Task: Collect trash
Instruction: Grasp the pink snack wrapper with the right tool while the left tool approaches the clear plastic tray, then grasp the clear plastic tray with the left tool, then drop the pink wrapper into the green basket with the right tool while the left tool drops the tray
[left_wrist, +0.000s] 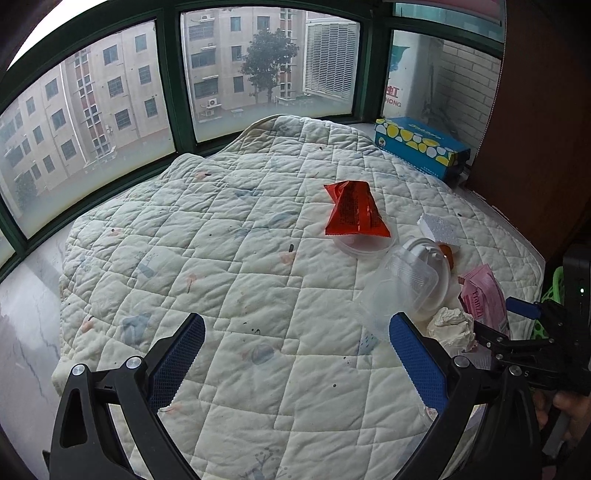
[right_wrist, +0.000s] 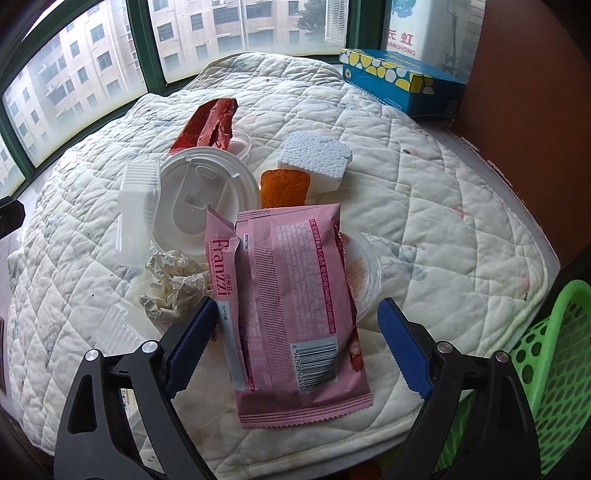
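Observation:
Trash lies on a quilted white pad (left_wrist: 221, 258). A pink Franzzi wrapper (right_wrist: 291, 295) lies between the open fingers of my right gripper (right_wrist: 297, 317), which straddle it without closing. Beside it are crumpled paper (right_wrist: 173, 288), a white cup lid (right_wrist: 207, 195), a clear plastic box (right_wrist: 138, 210), an orange piece (right_wrist: 282, 188), a white foam block (right_wrist: 317, 158) and a red wrapper (right_wrist: 210, 123). My left gripper (left_wrist: 297, 332) is open and empty above the pad, left of the clear box (left_wrist: 406, 284). The red wrapper (left_wrist: 354, 210) lies farther ahead.
A green mesh basket (right_wrist: 546, 369) stands at the right, below the pad's edge. A blue tissue box (left_wrist: 421, 146) sits at the back right by a brown cabinet wall (left_wrist: 535, 147). Green-framed windows (left_wrist: 170, 92) run behind. The right gripper (left_wrist: 517, 332) shows at the left view's right edge.

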